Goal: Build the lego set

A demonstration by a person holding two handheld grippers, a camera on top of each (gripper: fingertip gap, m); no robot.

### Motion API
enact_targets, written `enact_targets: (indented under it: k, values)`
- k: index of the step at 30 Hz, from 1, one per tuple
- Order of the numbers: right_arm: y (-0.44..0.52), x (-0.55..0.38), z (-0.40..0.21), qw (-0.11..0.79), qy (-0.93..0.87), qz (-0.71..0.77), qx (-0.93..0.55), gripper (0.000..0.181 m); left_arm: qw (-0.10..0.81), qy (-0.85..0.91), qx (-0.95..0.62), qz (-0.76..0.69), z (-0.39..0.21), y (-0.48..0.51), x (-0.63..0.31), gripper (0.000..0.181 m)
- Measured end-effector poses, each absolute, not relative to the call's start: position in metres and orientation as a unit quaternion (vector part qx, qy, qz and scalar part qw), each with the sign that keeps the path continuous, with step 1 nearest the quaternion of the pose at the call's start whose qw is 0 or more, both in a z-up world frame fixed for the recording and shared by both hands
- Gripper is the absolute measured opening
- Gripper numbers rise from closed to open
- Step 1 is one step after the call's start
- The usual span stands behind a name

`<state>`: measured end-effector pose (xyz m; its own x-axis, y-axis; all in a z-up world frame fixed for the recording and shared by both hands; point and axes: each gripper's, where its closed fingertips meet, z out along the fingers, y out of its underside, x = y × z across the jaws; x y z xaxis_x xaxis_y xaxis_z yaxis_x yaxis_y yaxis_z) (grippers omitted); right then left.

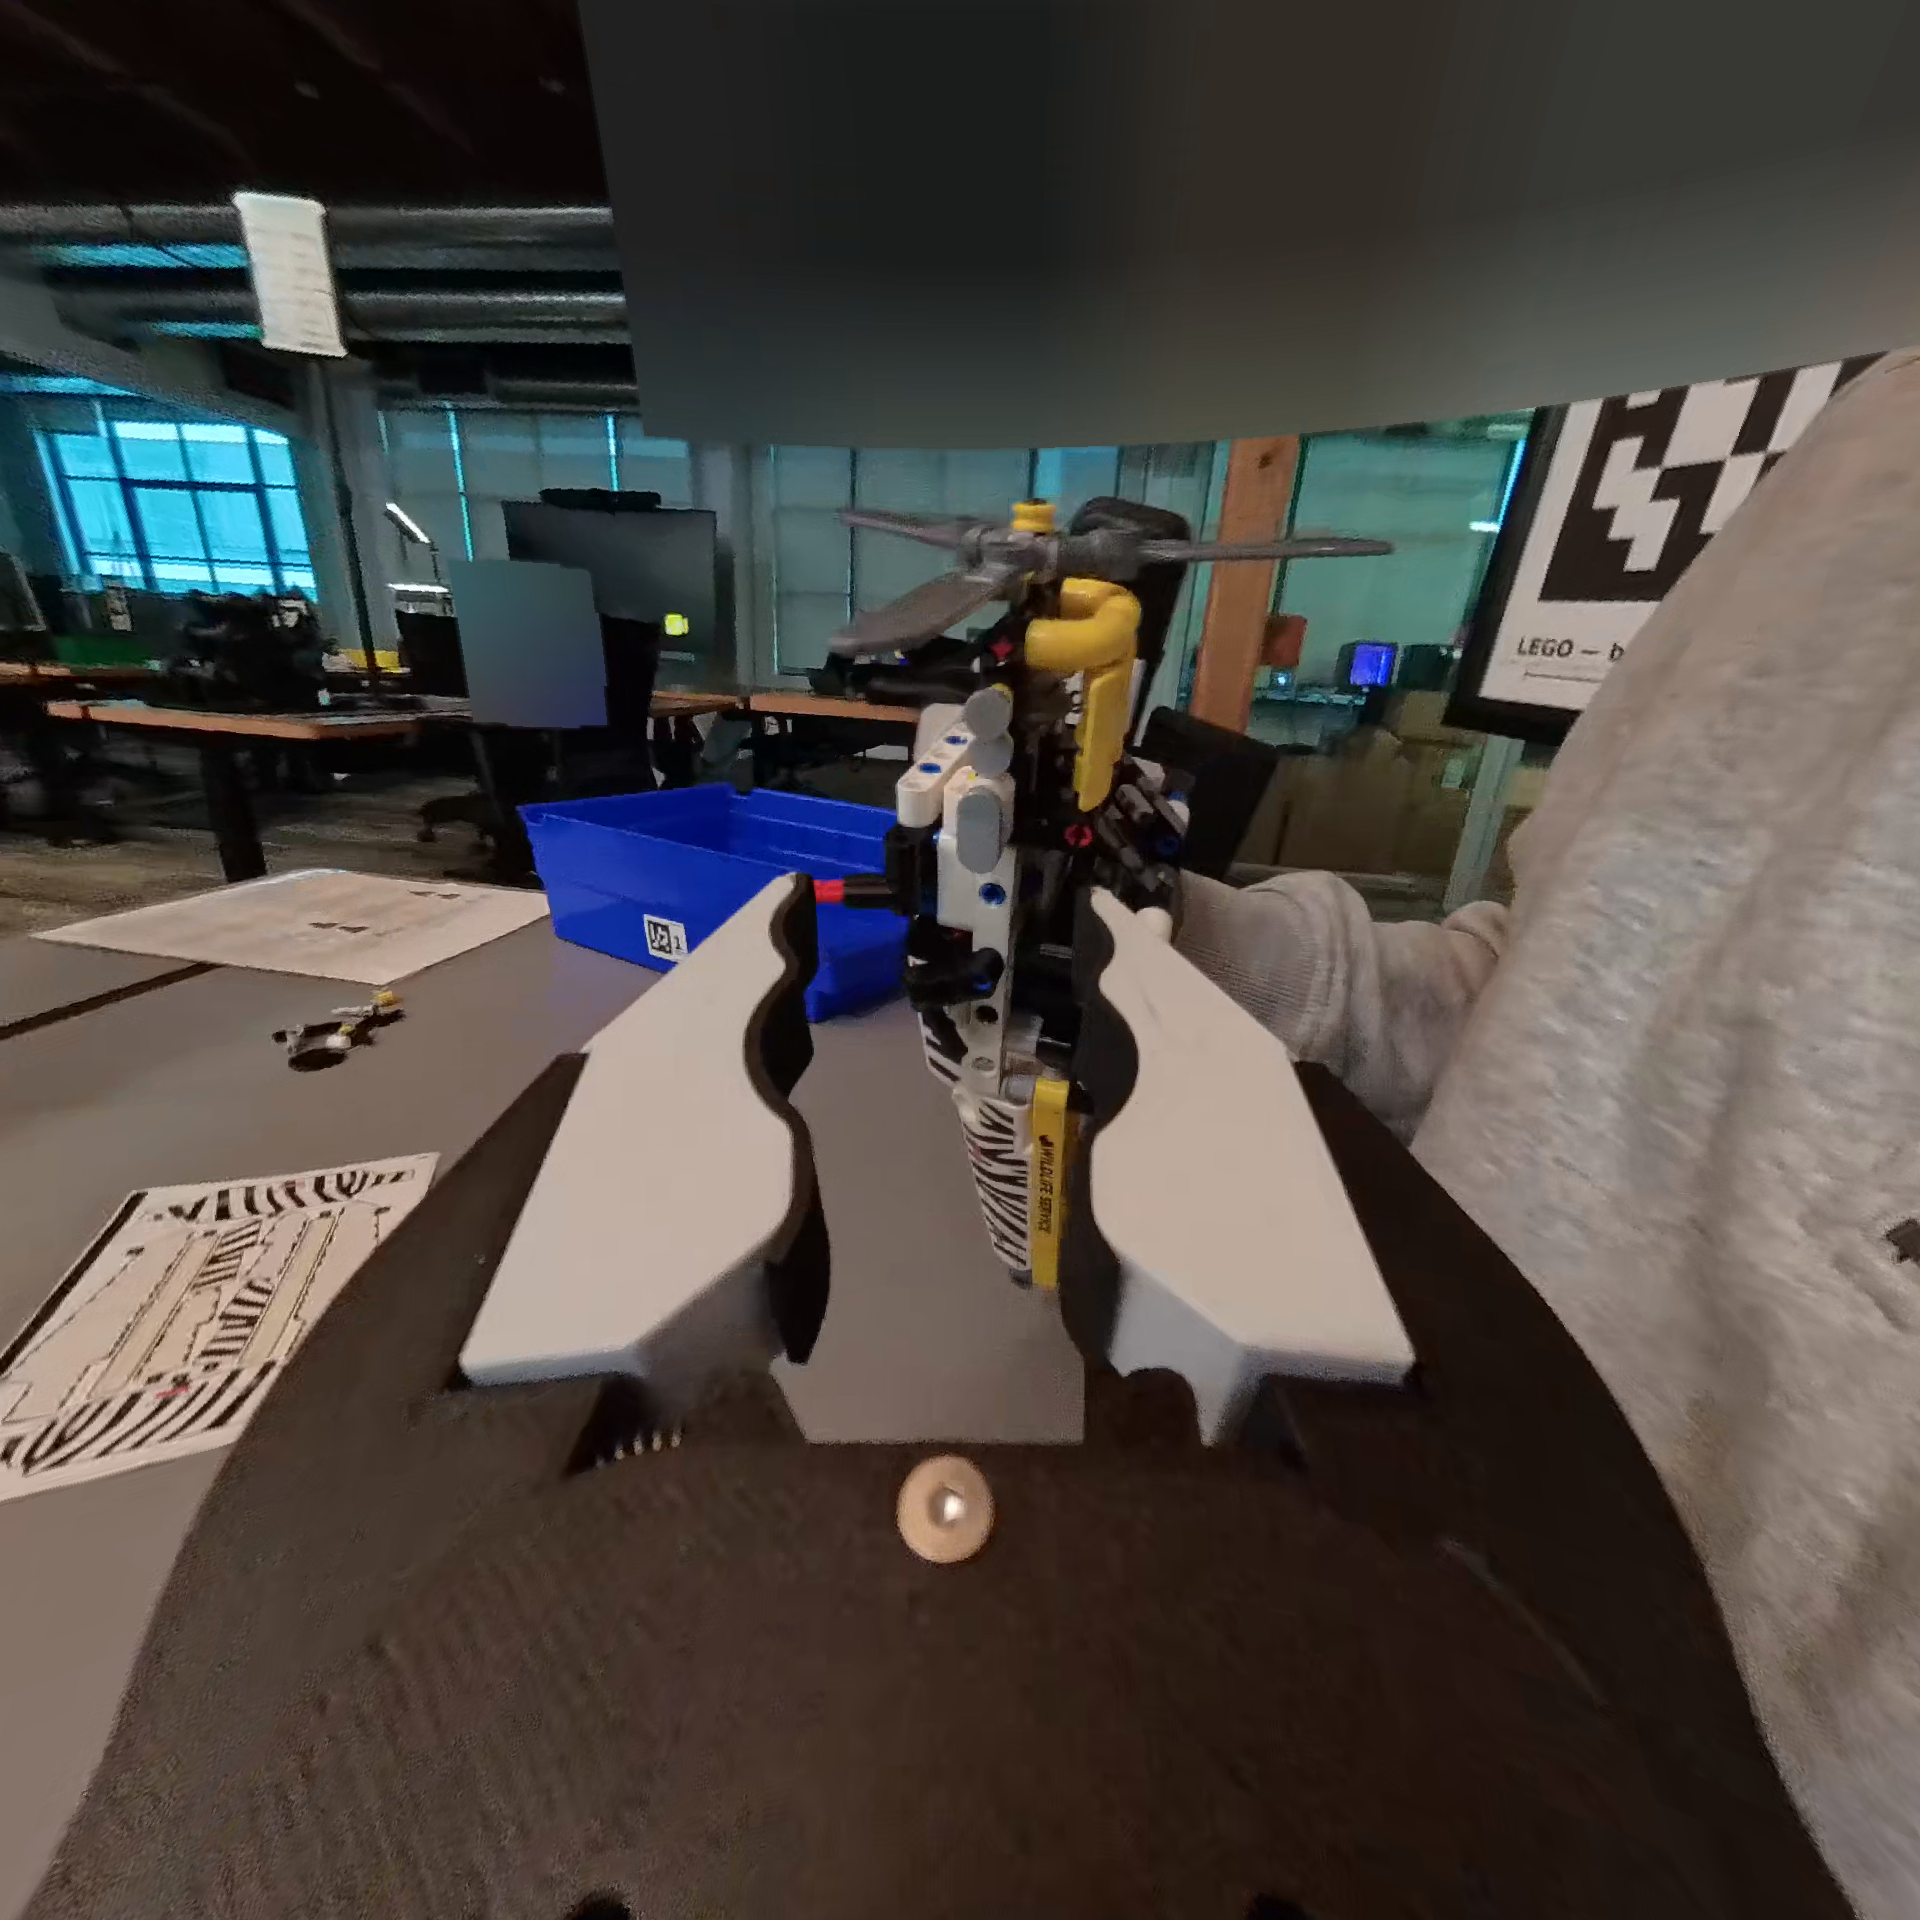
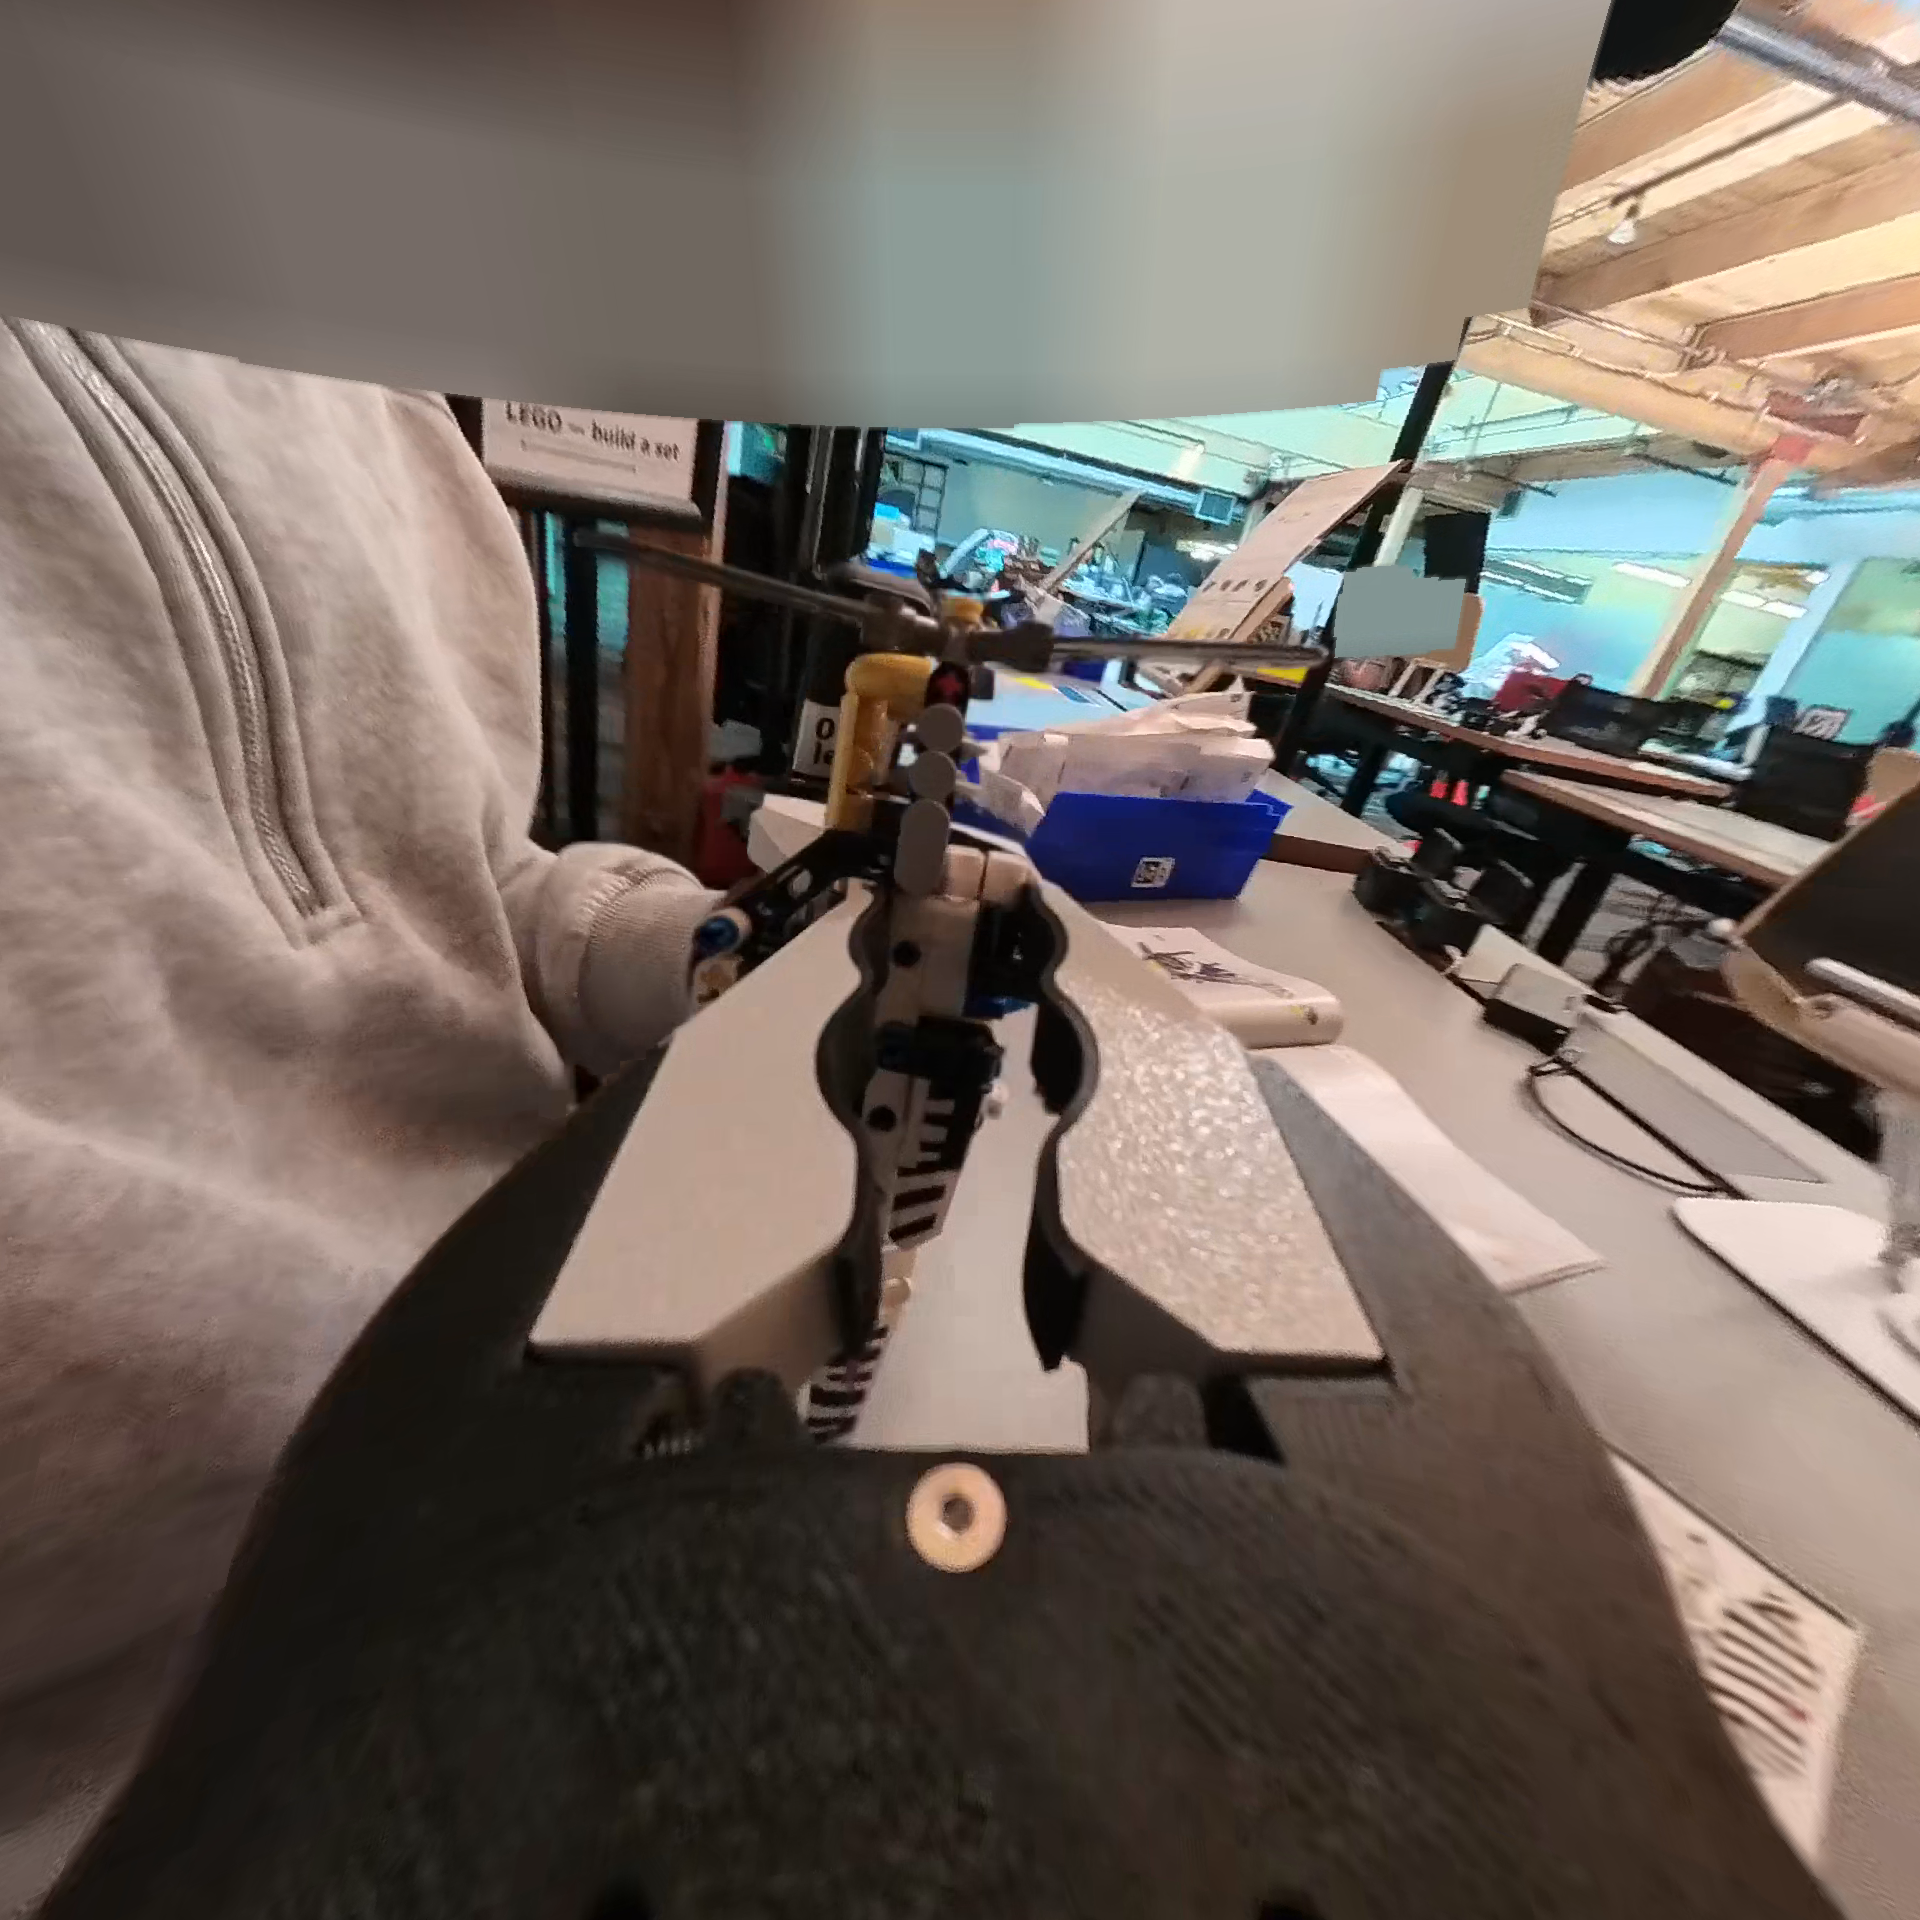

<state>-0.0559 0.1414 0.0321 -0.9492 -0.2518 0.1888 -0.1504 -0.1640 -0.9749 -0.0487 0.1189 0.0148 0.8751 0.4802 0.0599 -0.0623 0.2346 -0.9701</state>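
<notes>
Nearest the lens in the left wrist view is the black textured gripper body, from which the left gripper [image 1: 940, 935] extends two grey contoured fingers [image 1: 665, 1143]. The fingers stand apart. The partly built lego helicopter model [image 1: 997, 914], white and black with zebra-stripe stickers, a yellow curved frame and a dark grey rotor [image 1: 1049, 556], lies against the inner face of the right-hand finger only; a clear gap separates it from the other finger, so no clamp is made here.

In the right wrist view, the right gripper [image 2: 951, 935] has its grey fingers [image 2: 727, 1143] set on either side of the model's striped body [image 2: 914, 1101]. The left-hand finger touches the body. Whether the other finger bears on it cannot be told, so a firm clamp is not confirmed.

The model is upright above the grey tabletop [image 1: 208, 1101], close to a person's grey fleece sleeve [image 1: 1340, 956]. A blue plastic bin [image 1: 707, 873] stands behind it, a zebra-pattern sticker sheet [image 1: 177, 1309] lies to the left, and a small loose sub-assembly [image 1: 338, 1029] rests farther back.

Hazards, as judged:
- Uneven support may let the model pivot or drop, since neither grip is clearly secure.
- Closing the left gripper off-centre could pop pins or separate panels.
- The rotor blades overhang widely and may catch the sleeve.
- A fall onto the tabletop could scatter parts.
</notes>
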Motion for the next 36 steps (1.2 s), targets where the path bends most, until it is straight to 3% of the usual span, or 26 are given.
enact_targets:
  k: [7,11,36]
  values:
    - [0.147,-0.055,0.025,0.202,0.598,-0.769,-0.1,0.022,0.783,-0.174,-0.588,0.101,0.023,0.127,-0.04,0.04]
    - [0.146,-0.054,0.027,0.252,0.564,-0.782,-0.081,0.022,0.757,-0.19,-0.614,0.117,0.013,0.129,-0.043,0.031]
    - [0.144,-0.044,0.047,0.286,0.497,-0.814,-0.094,0.022,0.743,-0.231,-0.602,0.18,0.036,0.135,-0.037,0.022]
